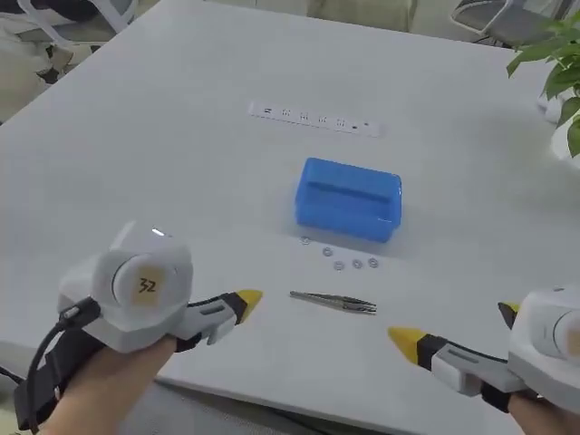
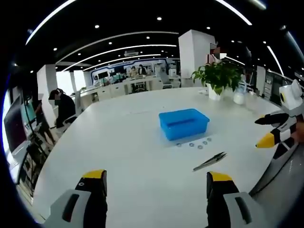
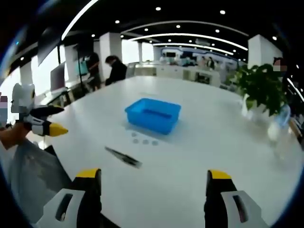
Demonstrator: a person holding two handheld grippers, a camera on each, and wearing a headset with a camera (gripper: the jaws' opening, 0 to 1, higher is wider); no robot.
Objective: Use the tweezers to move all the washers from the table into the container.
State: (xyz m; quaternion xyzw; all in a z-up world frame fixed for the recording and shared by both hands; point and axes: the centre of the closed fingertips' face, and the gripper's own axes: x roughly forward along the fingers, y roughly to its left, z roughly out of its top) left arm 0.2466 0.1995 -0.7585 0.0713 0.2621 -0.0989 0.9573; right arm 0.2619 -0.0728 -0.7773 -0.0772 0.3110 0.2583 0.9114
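A: Tweezers (image 1: 333, 302)?
B: Flat on the tabletop (image 1: 181, 163) toward its near edge, long axis roughly along that edge, thinner end toward the left claw (image 2: 156, 176)
A: Claws?
B: Left spread wide, nothing in it. Right claw (image 3: 153, 174) same, both clear of the tweezers
A: Washers (image 1: 339, 265)?
B: Loose row on the tabletop between tweezers and blue container (image 1: 348, 199), just beside its near wall
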